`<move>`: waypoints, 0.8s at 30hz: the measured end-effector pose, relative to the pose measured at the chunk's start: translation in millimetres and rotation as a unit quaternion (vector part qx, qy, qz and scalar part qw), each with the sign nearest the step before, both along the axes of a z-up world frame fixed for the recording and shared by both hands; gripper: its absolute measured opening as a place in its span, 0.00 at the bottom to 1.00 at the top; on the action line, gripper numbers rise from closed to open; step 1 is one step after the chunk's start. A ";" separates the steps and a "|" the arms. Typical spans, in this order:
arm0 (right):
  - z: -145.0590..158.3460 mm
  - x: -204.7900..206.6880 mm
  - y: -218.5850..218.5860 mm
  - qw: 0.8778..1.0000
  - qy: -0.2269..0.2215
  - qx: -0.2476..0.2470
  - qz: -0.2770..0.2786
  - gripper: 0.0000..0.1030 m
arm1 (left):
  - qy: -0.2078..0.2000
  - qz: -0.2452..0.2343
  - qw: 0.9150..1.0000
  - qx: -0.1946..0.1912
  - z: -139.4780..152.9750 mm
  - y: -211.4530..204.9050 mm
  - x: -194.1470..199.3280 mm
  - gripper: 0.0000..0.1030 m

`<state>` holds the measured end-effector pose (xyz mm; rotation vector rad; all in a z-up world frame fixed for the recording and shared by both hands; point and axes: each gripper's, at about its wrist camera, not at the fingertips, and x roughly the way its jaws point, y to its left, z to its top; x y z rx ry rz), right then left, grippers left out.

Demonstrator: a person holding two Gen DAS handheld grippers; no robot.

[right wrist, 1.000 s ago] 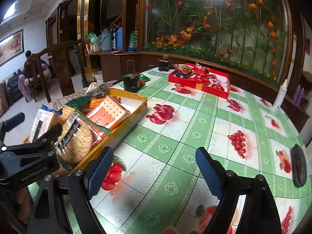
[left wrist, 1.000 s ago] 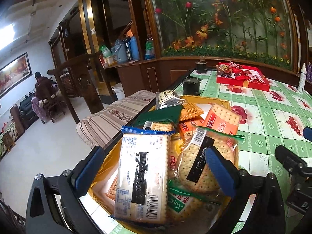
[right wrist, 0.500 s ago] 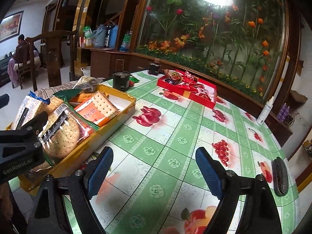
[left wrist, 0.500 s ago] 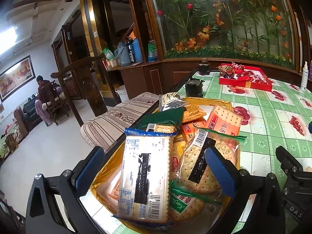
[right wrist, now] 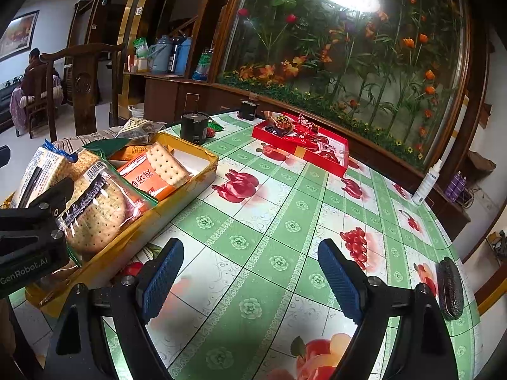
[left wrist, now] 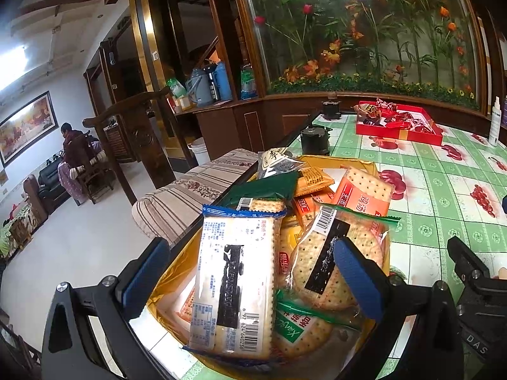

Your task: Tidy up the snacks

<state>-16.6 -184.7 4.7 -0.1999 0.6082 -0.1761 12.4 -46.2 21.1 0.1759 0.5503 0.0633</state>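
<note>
On the green fruit-print tablecloth (right wrist: pixel 279 221), at about nine o'clock in the right wrist view, stands the yellow cardboard box (right wrist: pixel 190 186) heaped with cracker packets. The left gripper (left wrist: pixel 250 272) hovers just over that heap with its blue pads spread wide and gripping nothing – a white cracker pack with blue ends (left wrist: pixel 236 285) and a clear bag of round crackers (left wrist: pixel 336 269) lie between them, seemingly untouched, though the near edge is hard to read. The right gripper (right wrist: pixel 250 278) is likewise wide open and empty, above bare cloth. A red tray of wrapped sweets (right wrist: pixel 304 145) sits well apart at twelve o'clock – a white spray bottle (right wrist: pixel 427 183) at two.
</note>
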 end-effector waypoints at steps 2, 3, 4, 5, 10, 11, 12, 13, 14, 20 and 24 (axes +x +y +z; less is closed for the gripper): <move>-0.1 0.2 0.7 1.000 0.000 -0.004 -0.001 0.87 | 0.001 0.001 1.000 -0.001 0.0 0.9 -0.7 1.00; -0.2 -0.1 0.9 1.000 0.000 -0.005 -0.001 0.87 | 0.001 0.000 1.000 -0.001 -0.5 0.1 -0.5 1.00; 0.0 -0.6 1.1 1.000 -0.001 -0.008 -0.001 0.87 | 0.002 -0.001 1.000 -0.003 -0.3 0.8 -0.9 1.00; 0.1 -0.3 1.2 1.000 -0.001 -0.010 -0.002 0.87 | 0.003 -0.001 1.000 -0.004 -0.4 1.6 -1.5 1.00; -0.3 0.0 2.1 1.000 -0.002 -0.016 -0.001 0.87 | 0.003 0.001 1.000 -0.005 -2.5 2.7 -4.0 1.00; -0.6 0.3 2.4 1.000 -0.001 -0.017 -0.001 0.87 | 0.002 0.001 1.000 -0.004 -2.4 2.8 -4.0 1.00; -0.7 0.2 2.2 1.000 -0.001 -0.018 -0.001 0.87 | 0.003 0.000 1.000 -0.005 -2.4 3.0 -4.0 1.00; -0.6 0.0 2.3 1.000 -0.001 -0.018 -0.001 0.87 | 0.003 -0.001 1.000 -0.005 -2.3 2.9 -3.7 1.00; -0.5 0.2 2.5 1.000 -0.002 -0.017 -0.001 0.87 | 0.004 -0.001 1.000 -0.005 -2.2 3.1 -4.2 1.00; -0.6 0.2 2.5 1.000 -0.002 -0.017 -0.001 0.87 | 0.004 -0.002 1.000 -0.003 -1.5 2.5 -4.3 1.00; -1.1 0.2 2.0 1.000 -0.002 -0.018 -0.001 0.87 | 0.004 -0.002 1.000 -0.004 -1.3 2.1 -4.5 1.00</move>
